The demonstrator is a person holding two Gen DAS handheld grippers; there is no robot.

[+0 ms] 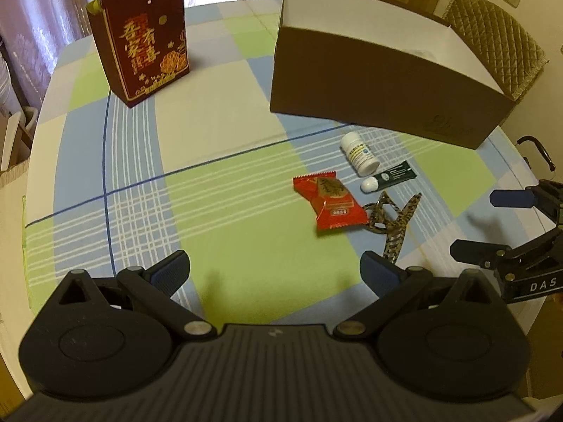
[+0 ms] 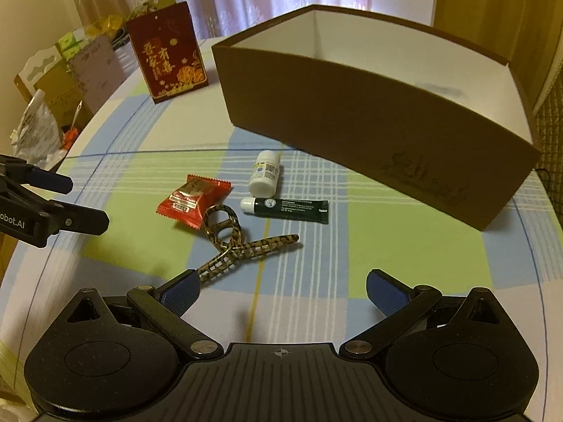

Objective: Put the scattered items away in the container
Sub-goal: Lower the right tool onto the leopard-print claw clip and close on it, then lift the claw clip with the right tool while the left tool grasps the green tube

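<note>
Left wrist view: left gripper released, jaws wide, above checked tablecloth. Near right table edge: glossy red sachet, white cylindrical bottle, dark green tube, leopard-print hair clip, before open brown cardboard box.

Right wrist view: right gripper released, empty.

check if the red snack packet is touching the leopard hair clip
Touching. In the right wrist view the red snack packet has its lower corner overlapping the loop of the leopard hair clip, with no tablecloth showing between them.
</note>
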